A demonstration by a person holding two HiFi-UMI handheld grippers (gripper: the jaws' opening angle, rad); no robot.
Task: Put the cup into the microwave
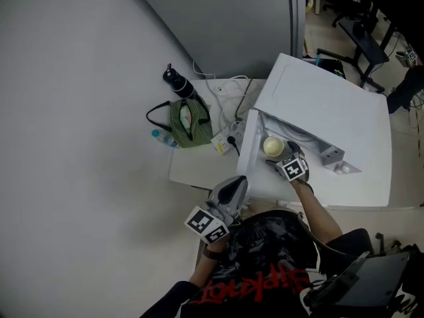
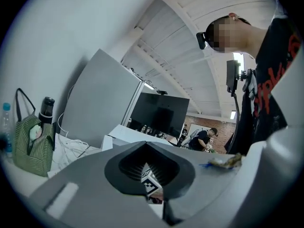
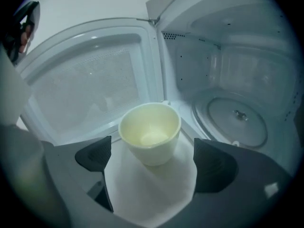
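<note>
A pale yellow cup (image 3: 149,132) stands upright and empty on the white surface just outside the microwave's mouth, by the door hinge. In the head view the cup (image 1: 273,146) sits at the front of the white microwave (image 1: 331,111), whose door (image 1: 246,144) is swung wide. My right gripper (image 3: 153,163) is open, one dark pad on each side of the cup and neither touching it. Behind the cup lies the glass turntable (image 3: 235,120) in the cavity. My left gripper (image 1: 228,194) hangs shut and empty, in front of the door and close to the person's chest.
On the white table (image 1: 192,167) left of the microwave lie a green striped bag (image 1: 187,123), a black bottle (image 1: 177,81), a small water bottle (image 1: 162,137) and a power strip with cables (image 1: 226,141). A grey panel (image 1: 218,18) stands behind.
</note>
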